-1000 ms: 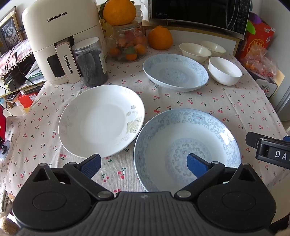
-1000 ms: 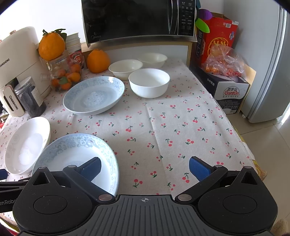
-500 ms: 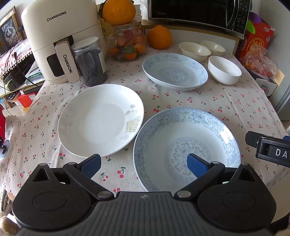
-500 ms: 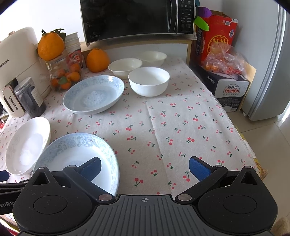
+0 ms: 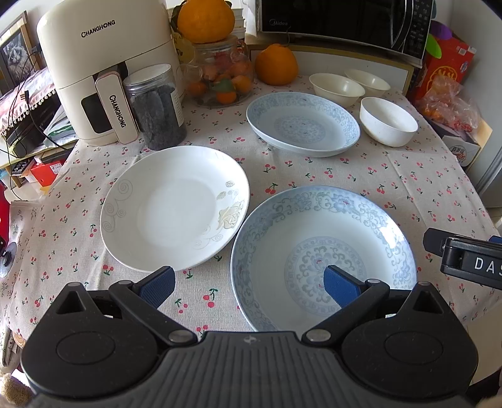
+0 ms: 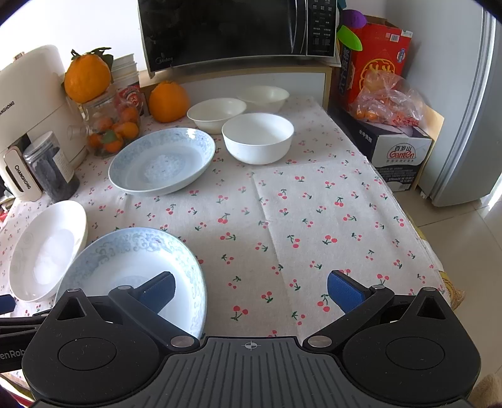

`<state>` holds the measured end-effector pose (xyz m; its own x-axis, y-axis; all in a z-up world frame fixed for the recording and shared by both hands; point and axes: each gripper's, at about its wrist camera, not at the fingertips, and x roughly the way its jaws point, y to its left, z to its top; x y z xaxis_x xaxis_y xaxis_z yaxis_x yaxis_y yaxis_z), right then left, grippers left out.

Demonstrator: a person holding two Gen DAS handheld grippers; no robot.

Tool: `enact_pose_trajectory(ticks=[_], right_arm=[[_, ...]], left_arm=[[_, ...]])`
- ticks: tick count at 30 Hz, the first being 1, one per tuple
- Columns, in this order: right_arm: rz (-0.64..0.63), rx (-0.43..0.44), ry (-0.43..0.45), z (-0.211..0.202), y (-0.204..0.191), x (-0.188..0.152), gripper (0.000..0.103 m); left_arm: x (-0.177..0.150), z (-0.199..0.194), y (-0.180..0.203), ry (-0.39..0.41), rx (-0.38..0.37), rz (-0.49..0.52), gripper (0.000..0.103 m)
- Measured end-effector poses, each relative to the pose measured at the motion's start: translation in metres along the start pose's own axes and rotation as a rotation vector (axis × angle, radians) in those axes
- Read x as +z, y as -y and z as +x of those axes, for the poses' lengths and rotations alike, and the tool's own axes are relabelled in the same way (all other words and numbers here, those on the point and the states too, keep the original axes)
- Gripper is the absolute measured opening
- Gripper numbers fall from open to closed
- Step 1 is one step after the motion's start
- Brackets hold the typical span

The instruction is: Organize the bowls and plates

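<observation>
A white plate (image 5: 174, 210) with a pale flower print lies left of a blue-patterned plate (image 5: 320, 251) at the table's near side. A second blue-patterned plate (image 5: 302, 124) rests farther back, with a white bowl (image 5: 389, 120) to its right and two cream bowls (image 5: 337, 88) behind. My left gripper (image 5: 248, 284) hovers open over the near blue plate's left rim, holding nothing. My right gripper (image 6: 251, 292) is open too, above the cloth just right of the near blue plate (image 6: 131, 270). The white bowl (image 6: 258, 137) and far blue plate (image 6: 161, 160) sit ahead of it.
A cream air fryer (image 5: 94, 72), a dark-filled jar (image 5: 155, 106), a glass jar of fruit (image 5: 224, 78) and an orange (image 5: 276, 64) line the back left. A microwave (image 6: 238, 29) stands behind. Boxes (image 6: 395, 147) sit off the table's right edge.
Both views have shifted only slightly; the grippers drifted a little and stay open. The plates and bowls have not moved.
</observation>
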<state>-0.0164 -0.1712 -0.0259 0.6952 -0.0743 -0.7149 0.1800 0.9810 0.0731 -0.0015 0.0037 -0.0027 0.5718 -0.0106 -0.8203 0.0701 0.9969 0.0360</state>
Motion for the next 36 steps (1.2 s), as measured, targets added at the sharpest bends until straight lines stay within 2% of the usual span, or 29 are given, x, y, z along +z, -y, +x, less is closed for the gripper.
enact_pose_trajectory(ticks=[36], right_arm=[[0.004,0.0,-0.013,0.0011,0.0004,-0.0002,0.103]], left_arm=[[0.0008,-0.0029,-0.0023,0.023,0.003,-0.005,0.101]])
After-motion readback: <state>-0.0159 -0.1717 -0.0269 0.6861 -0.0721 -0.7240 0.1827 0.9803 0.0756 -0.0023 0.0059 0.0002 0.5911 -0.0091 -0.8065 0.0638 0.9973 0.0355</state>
